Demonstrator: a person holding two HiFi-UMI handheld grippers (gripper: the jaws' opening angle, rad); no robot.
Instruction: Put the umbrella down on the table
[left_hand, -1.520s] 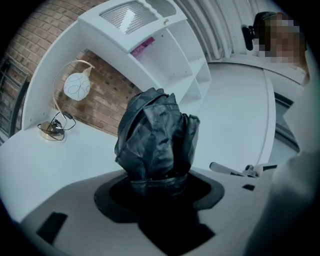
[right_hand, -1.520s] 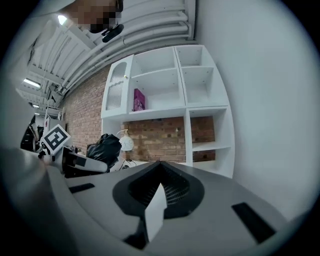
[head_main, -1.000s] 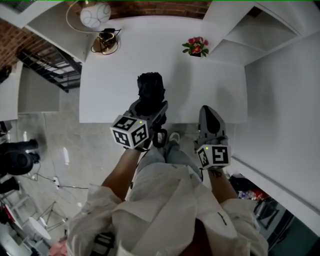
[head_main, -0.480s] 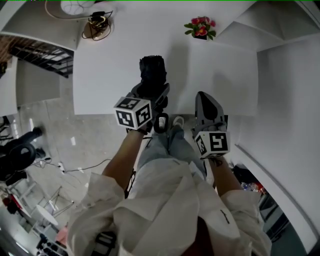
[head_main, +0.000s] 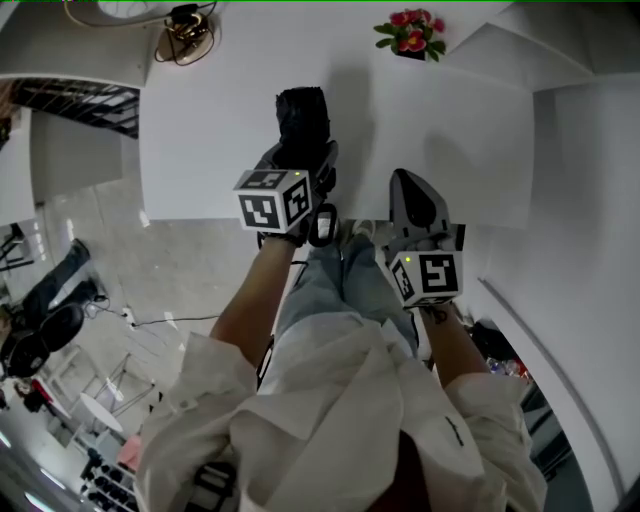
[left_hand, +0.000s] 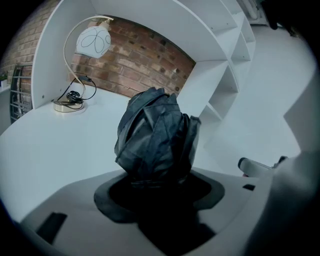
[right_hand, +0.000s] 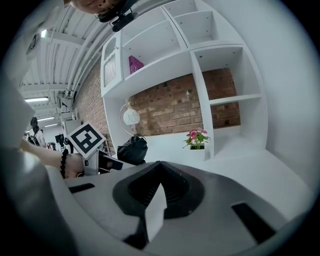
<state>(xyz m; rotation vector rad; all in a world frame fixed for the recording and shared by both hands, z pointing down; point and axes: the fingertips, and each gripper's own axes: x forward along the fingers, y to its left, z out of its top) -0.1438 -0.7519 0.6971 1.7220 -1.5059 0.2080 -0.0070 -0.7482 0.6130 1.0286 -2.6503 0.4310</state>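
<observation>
Left tool (head_main: 303, 168): pinching the umbrella (left_hand: 156, 132). The jaws stand wide, in my judgement because the folded dark canopy is a bulky bundle.
Umbrella position: it projects straight ahead of the left tool's jaws, out over the near part of the table (head_main: 210, 140). I cannot tell whether its underside touches the table yet.
Reason for the hold: I grip near the handle end, with a dark loop hanging just behind the jaws. That leaves the long body forward, so it can be laid flat on the table.
Right tool (head_main: 408, 190): pressed together with nothing in it, level with the left tool and just to its right, over the table's near edge. I judge it is kept clear because one tool carries the load.
Landing area: bare white table directly ahead of the left tool.
Obstacles: a lamp (left_hand: 92, 40) far ahead to the left and a pot of flowers (head_main: 410, 30) far ahead to the right, both well apart from the umbrella.
Stage: umbrella held, release not yet made.
</observation>
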